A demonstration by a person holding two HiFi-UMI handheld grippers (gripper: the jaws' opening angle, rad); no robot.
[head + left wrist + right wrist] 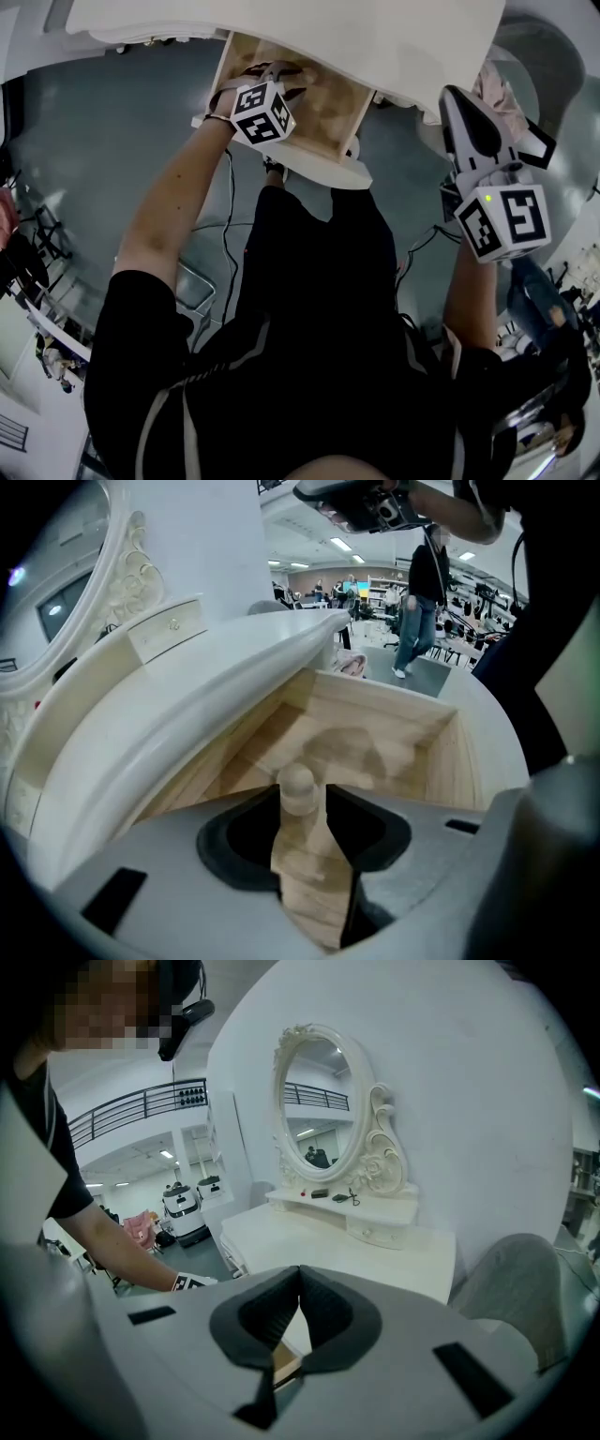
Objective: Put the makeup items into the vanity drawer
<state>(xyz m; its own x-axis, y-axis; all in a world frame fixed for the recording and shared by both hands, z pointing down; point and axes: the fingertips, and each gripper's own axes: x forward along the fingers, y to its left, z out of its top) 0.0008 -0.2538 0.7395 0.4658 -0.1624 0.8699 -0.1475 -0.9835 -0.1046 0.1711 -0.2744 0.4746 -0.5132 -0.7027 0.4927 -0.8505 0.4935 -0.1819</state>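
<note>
The vanity's wooden drawer (pixel 323 112) stands pulled out under the white tabletop (pixel 375 37). My left gripper (pixel 279 75) reaches down into it. In the left gripper view the left gripper (pixel 300 803) is shut on a small pale makeup item with a rounded cap (pixel 298 787), held upright over the bare drawer floor (pixel 375 747). My right gripper (pixel 450 96) hangs to the right of the drawer beside the table edge. In the right gripper view the right gripper (pixel 300 1274) is shut, pads touching, nothing between them.
An oval ornate mirror (pixel 319 1101) stands on the vanity top (pixel 356 1251), with small red and black items (pixel 319 1192) on its shelf. A pink cloth (pixel 492 89) and a grey rounded seat (pixel 516 1288) lie right of the table. Cables (pixel 225 216) trail on the floor.
</note>
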